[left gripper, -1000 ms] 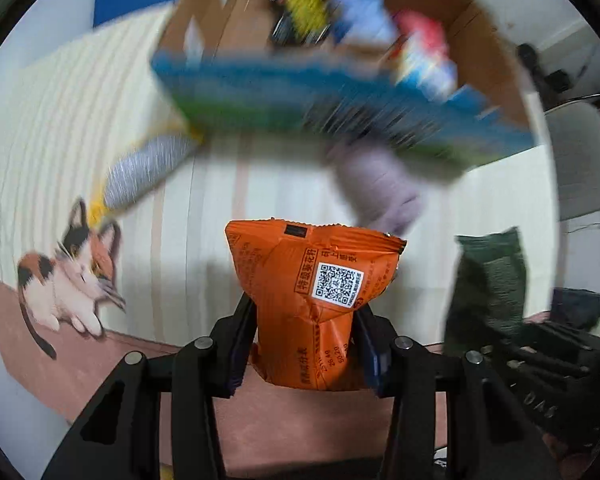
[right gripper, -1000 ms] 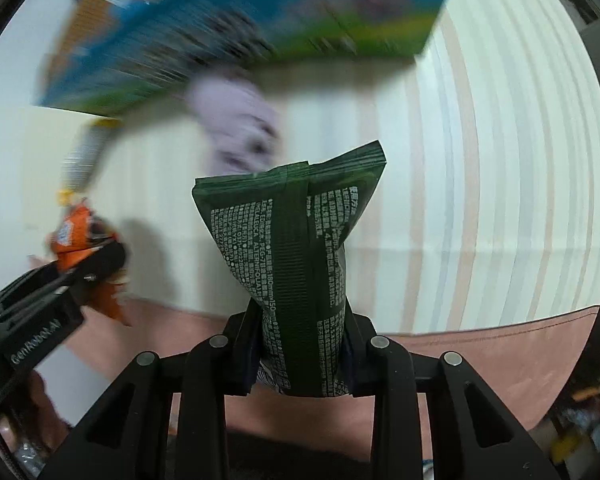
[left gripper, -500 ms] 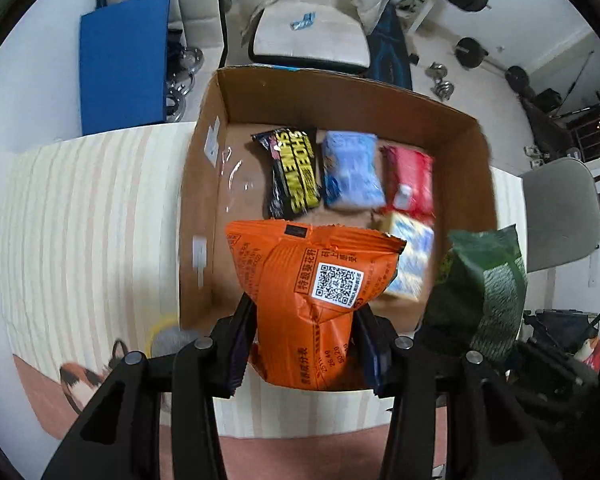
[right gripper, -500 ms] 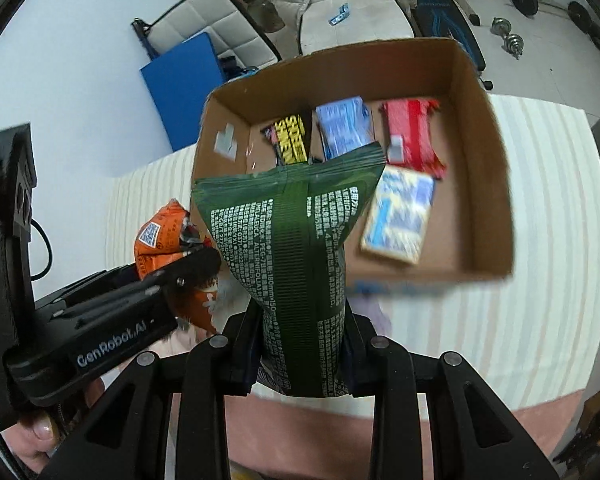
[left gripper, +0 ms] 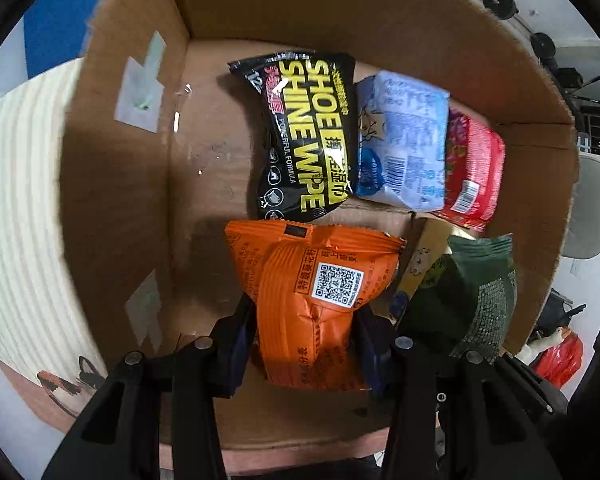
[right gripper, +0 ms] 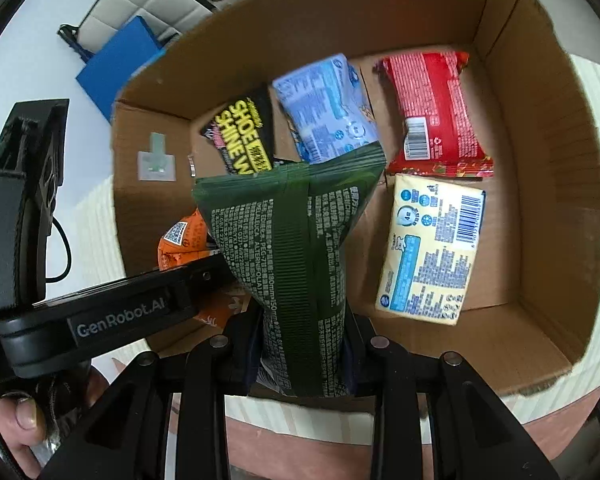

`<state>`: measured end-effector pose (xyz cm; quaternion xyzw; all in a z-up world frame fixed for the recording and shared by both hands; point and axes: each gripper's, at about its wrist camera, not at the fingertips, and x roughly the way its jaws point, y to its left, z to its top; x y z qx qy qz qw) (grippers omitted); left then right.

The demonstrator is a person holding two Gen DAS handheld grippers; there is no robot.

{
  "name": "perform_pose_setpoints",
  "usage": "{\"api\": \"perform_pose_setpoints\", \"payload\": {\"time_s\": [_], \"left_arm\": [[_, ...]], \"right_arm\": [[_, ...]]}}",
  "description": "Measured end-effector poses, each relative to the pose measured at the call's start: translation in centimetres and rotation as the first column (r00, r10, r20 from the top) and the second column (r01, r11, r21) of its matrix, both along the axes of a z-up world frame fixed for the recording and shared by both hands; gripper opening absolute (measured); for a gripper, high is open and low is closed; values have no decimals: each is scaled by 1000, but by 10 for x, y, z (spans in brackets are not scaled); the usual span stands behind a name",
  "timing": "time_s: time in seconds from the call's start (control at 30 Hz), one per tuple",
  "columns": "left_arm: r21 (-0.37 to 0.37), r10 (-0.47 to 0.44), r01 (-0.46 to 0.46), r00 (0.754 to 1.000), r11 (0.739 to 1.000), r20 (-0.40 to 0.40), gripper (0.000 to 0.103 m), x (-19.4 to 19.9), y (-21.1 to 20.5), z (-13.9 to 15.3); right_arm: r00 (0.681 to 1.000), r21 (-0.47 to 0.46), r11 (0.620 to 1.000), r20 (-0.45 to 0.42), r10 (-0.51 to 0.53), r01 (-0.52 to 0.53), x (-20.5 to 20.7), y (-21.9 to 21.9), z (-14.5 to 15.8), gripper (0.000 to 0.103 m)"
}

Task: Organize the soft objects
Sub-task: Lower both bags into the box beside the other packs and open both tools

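Observation:
My left gripper (left gripper: 306,340) is shut on an orange packet (left gripper: 312,300) with a QR label, held above the near left part of a brown cardboard box (left gripper: 112,168). Beside it my right gripper (right gripper: 304,354) is shut on a dark green packet (right gripper: 296,240), also over the box (right gripper: 540,152). The green packet (left gripper: 468,300) shows at the right of the left wrist view, and the orange packet (right gripper: 184,240) peeks out behind the left gripper's body in the right wrist view. A black shoe-wipe pack (left gripper: 308,136), a light blue pack (left gripper: 404,144), a red pack (left gripper: 474,172) and a yellow-and-blue pack (right gripper: 432,248) lie on the box floor.
The box stands on a cream striped cloth (left gripper: 16,200) with a cat picture (left gripper: 66,380) near its brown front border. A blue panel (right gripper: 116,64), a white padded seat and a grey chair (left gripper: 592,208) stand beyond the table. A person's hand (right gripper: 24,420) holds the left gripper.
Both grippers have carried their packets from in front of the box to above its inside and closer to it. The packs on its floor now fill the views.

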<state>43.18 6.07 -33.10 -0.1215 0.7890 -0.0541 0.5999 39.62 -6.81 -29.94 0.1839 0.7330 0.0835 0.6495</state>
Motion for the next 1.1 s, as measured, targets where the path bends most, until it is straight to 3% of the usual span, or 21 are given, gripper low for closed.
{"api": "perform_pose_setpoints", "payload": {"time_s": [0.2,0.23,0.33,0.47,0.57,0.67,0.73,0.9,1.0,1.1], "left_arm": [[-39,-13,10,997,999,-79,48,5,-6,-15],[-46,-16,13,997,999,-74,51,5,-6,-14],[-32,-16,15,999,999,-33,59,7,-4,-2],[-13,-26,26,999,1000,29,66,2,-4,21],[-10,-19,20,996,1000,88,68,-6,-3,44],[18,-23,20,988,1000,150,91,-16,-1,63],[62,-35,23,979,998,203,96,-26,0,78],[120,-42,6,953,993,301,96,-51,11,107],[131,-19,-32,927,991,374,96,-71,17,119],[188,-38,-53,891,981,452,96,-89,14,133]], "right_arm": [[999,4,1000,-40,-11,11,10,0,-22,35],[998,20,1000,-60,-16,17,11,-1,-25,40],[999,-9,1000,-46,-4,4,12,0,-23,63],[999,-50,999,-38,19,-21,10,-2,-15,67],[999,-100,994,-4,54,-54,6,-2,-1,83],[995,-144,986,35,93,-87,0,0,15,93],[991,-186,977,68,119,-105,-5,2,25,101],[974,-297,948,154,166,-115,-22,2,51,102],[966,-318,943,199,167,-98,-34,-4,66,102],[953,-330,940,248,171,-83,-47,-11,85,102]]}}
